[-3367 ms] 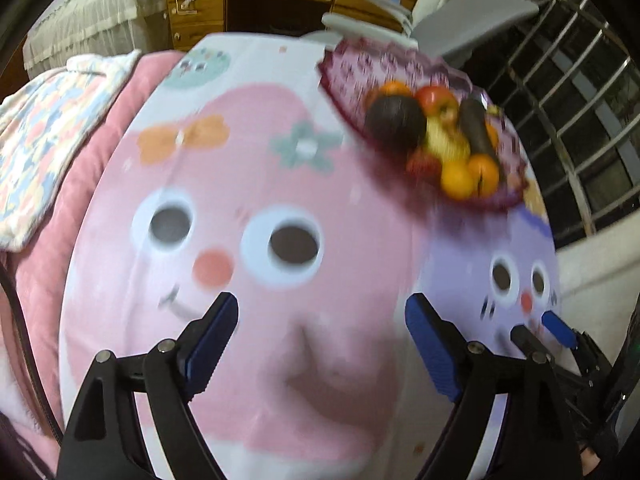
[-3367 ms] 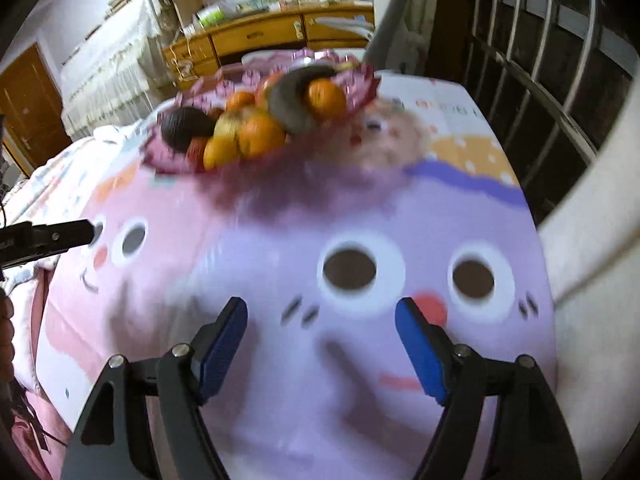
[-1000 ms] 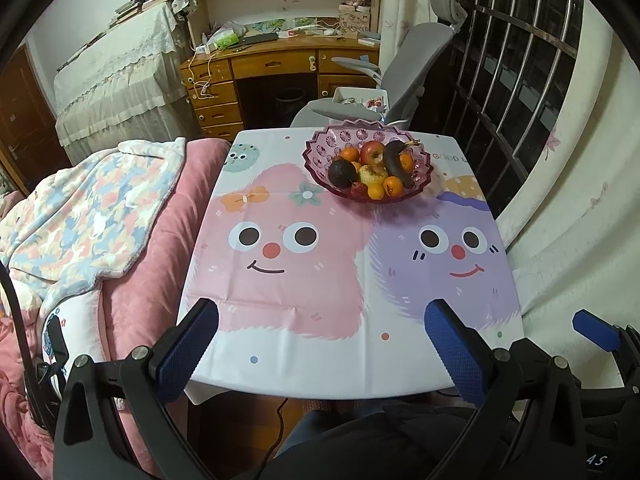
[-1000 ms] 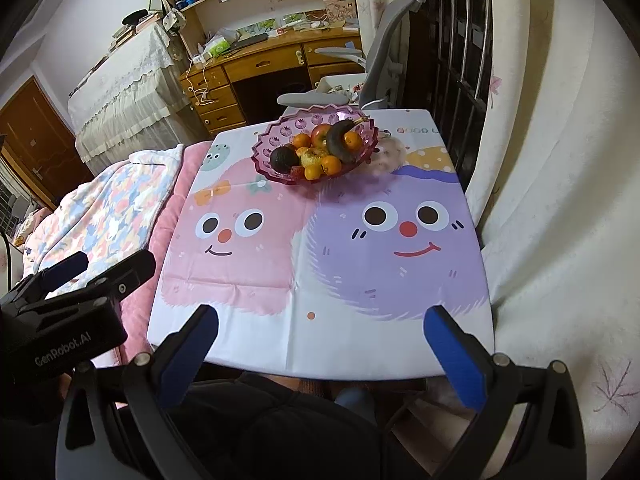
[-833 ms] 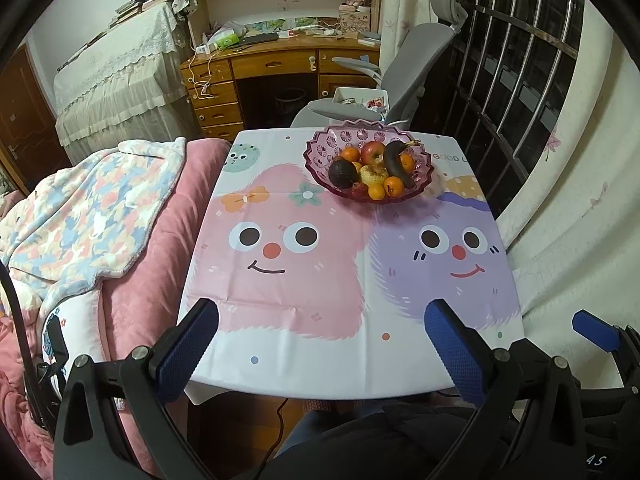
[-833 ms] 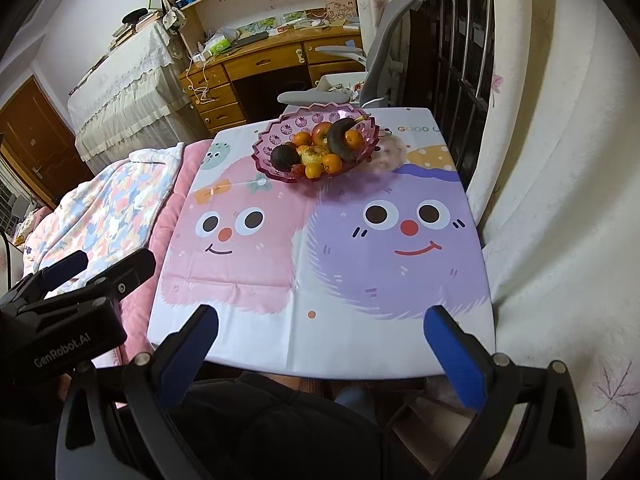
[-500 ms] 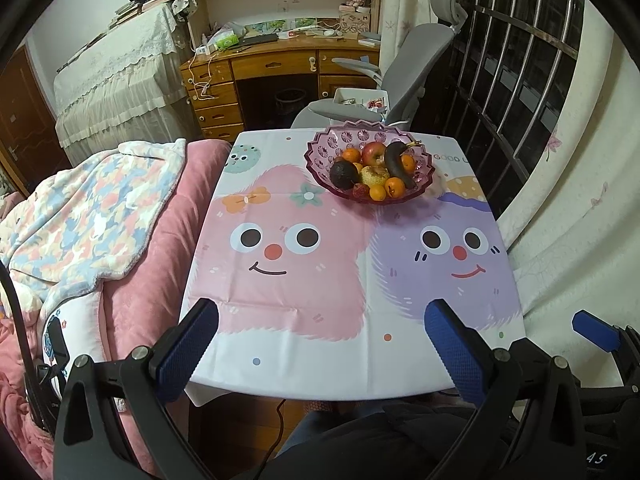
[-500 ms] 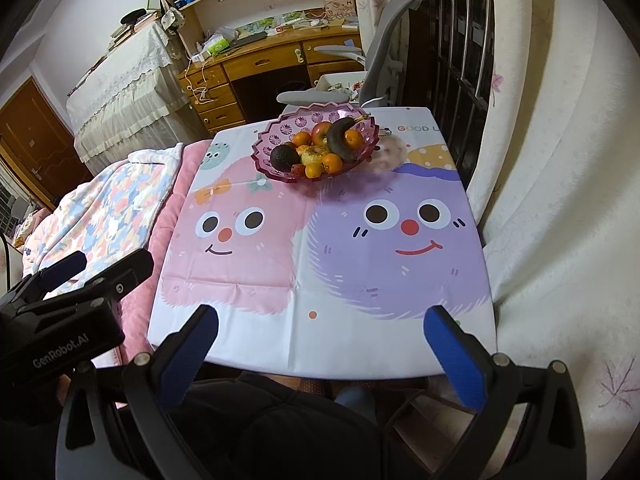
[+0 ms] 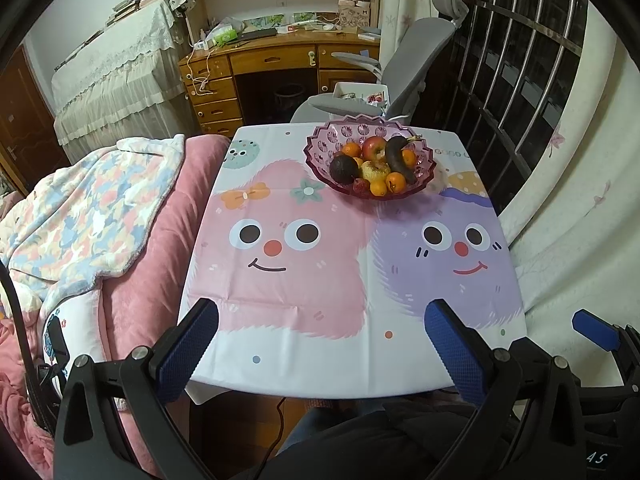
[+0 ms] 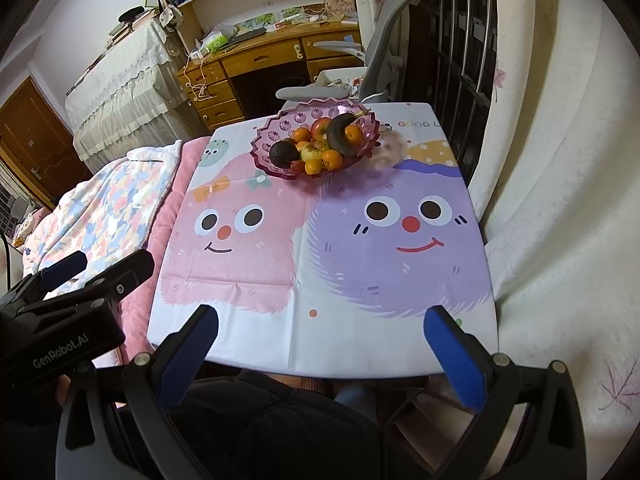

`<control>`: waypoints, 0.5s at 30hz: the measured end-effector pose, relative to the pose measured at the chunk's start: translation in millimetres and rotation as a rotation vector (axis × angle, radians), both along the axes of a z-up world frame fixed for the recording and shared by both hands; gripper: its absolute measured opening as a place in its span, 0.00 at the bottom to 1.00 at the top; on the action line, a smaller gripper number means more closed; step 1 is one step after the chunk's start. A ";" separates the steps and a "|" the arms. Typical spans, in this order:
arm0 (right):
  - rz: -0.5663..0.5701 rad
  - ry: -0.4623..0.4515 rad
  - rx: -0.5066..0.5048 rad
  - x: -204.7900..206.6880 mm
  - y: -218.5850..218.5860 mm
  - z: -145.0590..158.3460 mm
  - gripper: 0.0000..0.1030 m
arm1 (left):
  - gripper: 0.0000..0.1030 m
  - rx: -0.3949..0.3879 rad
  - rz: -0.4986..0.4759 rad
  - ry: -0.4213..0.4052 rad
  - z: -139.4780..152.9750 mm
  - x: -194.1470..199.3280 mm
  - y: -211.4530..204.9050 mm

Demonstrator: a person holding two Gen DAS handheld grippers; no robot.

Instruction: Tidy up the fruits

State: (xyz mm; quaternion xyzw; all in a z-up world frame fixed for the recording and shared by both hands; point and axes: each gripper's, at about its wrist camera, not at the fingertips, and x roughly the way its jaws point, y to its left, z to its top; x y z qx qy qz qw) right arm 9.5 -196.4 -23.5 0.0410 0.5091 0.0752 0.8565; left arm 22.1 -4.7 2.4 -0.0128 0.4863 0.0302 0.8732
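A pink glass bowl (image 9: 320,148) stands at the far side of the table; it also shows in the right wrist view (image 10: 272,136). It holds several fruits: oranges, an apple (image 9: 374,147), a dark banana (image 9: 398,160) and a dark avocado (image 9: 343,168). My left gripper (image 9: 320,344) is open and empty, held back off the near table edge. My right gripper (image 10: 320,344) is open and empty too, also back off the near edge. Both are far from the bowl.
The table wears a cartoon cloth (image 9: 280,280) with pink and purple faces. A pink bed with a flowered blanket (image 9: 80,216) lies left. A grey chair (image 9: 400,80) and wooden desk (image 9: 280,60) stand behind. A curtain (image 9: 568,200) hangs right.
Since 3.4 s ago both grippers have pulled well back from the bowl to the near table edge and opened wider. Over the last second nothing has visibly moved.
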 end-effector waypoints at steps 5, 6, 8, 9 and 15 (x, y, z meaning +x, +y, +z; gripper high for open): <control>-0.003 0.010 0.000 1.1 1.3 -6.5 1.00 | 0.99 0.000 -0.002 0.014 -2.7 3.1 0.8; -0.004 0.013 0.000 1.1 1.3 -7.9 1.00 | 0.99 0.000 -0.003 0.017 -3.3 3.5 0.8; -0.005 0.018 0.001 -0.3 1.4 -9.6 1.00 | 0.99 0.000 -0.004 0.024 -4.5 4.3 0.8; -0.006 0.021 0.001 1.6 1.4 -9.1 1.00 | 0.99 0.001 -0.004 0.028 -5.5 5.7 -0.1; -0.010 0.037 -0.001 4.3 0.3 -9.5 1.00 | 0.99 -0.002 -0.005 0.045 -8.5 7.6 -0.5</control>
